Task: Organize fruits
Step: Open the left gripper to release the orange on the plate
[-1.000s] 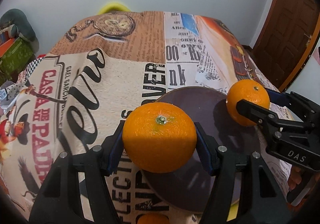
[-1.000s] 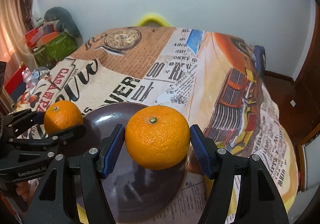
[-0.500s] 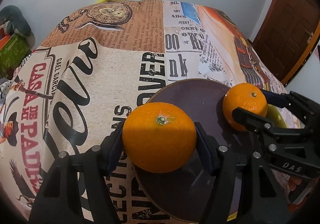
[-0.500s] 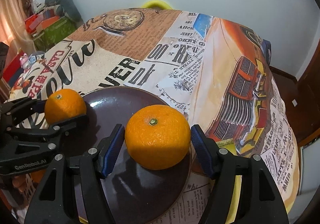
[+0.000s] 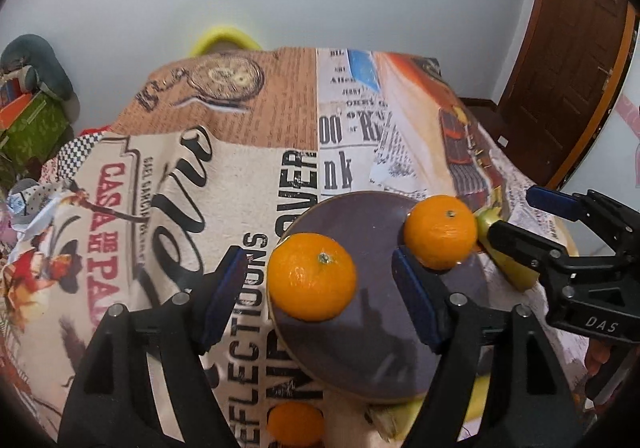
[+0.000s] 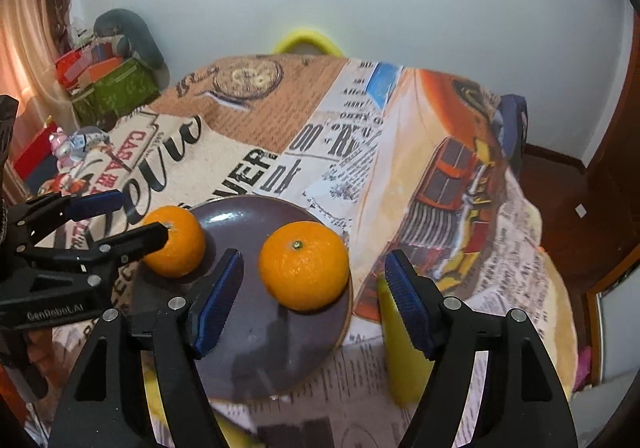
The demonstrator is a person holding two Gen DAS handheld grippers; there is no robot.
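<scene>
Two oranges lie on a dark purple plate (image 5: 384, 328) on the printed tablecloth. In the left wrist view my left gripper (image 5: 320, 300) is open, its blue pads apart from the left orange (image 5: 312, 276) between them. In the right wrist view my right gripper (image 6: 312, 300) is open around the right orange (image 6: 304, 266), not touching it. The right orange (image 5: 440, 232) and right gripper (image 5: 516, 219) also show in the left wrist view; the left orange (image 6: 176, 242) and left gripper (image 6: 120, 217) show in the right wrist view, with the plate (image 6: 248, 348).
A third orange (image 5: 296, 424) lies on the cloth at the near edge. Yellow banana parts (image 6: 404, 348) lie under and beside the plate (image 5: 508, 264). A yellow chair back (image 6: 308, 41) stands behind the table. Boxes (image 6: 116, 83) sit far left; a wooden door (image 5: 568, 47) stands right.
Both grippers opened and let go of their oranges, which now rest on the plate. Both grippers drew back and up from the plate.
</scene>
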